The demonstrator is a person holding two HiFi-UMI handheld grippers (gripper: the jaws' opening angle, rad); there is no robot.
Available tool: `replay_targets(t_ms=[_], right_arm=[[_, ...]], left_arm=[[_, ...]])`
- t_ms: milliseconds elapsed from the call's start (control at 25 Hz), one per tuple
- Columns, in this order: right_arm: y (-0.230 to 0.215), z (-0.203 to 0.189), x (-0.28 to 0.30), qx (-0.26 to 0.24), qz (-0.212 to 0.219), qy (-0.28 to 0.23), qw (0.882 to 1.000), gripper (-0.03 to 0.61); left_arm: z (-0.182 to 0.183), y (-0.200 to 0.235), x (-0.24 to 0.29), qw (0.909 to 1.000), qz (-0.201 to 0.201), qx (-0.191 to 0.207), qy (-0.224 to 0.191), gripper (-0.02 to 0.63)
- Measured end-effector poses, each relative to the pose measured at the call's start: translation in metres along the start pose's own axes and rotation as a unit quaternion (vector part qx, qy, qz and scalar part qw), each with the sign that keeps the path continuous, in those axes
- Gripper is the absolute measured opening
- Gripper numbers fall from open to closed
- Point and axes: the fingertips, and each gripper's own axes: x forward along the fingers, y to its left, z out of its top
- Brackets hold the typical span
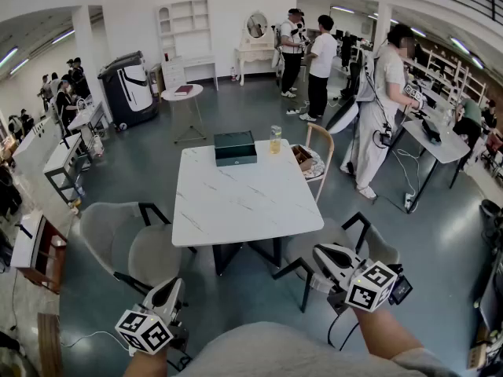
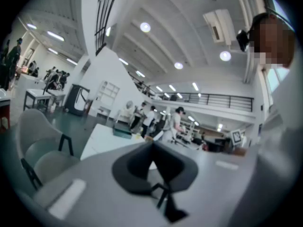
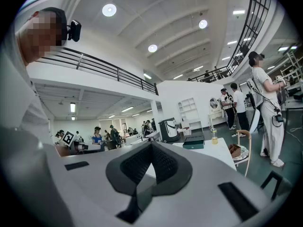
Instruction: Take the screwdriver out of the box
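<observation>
Both left gripper [image 2: 152, 144] and right gripper [image 3: 151, 144] closed.

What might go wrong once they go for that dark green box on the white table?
The closed dark green box sits at the far edge of the white marble table, so a nudge might push it off. A glass jar of yellow liquid stands just beside it and could tip. Grey chairs near the table could snag a leg.

place: lab hall | signs: workbenches [image 1: 438, 146], mezzanine railing [image 3: 102, 66] (people [image 1: 318, 53] working throughout)
</observation>
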Motion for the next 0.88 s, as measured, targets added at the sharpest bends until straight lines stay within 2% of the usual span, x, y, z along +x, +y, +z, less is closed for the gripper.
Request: replay_targets(t_ms=[200,880], right_arm=[[0.004,-0.008,-0.014,0.002,-0.023,0.007,1.0,-0.003],[0.003,-0.015,-0.007,-0.003,-0.015,0.022,1.0,-0.003]], left_arm=[[-0.005,-0.003,0.0,0.9998,-0.015,-0.001,0.016,-0.003],[-0.007,-0.002,-0.004,0.9999,-0.006,-0.002,0.008,-0.003]])
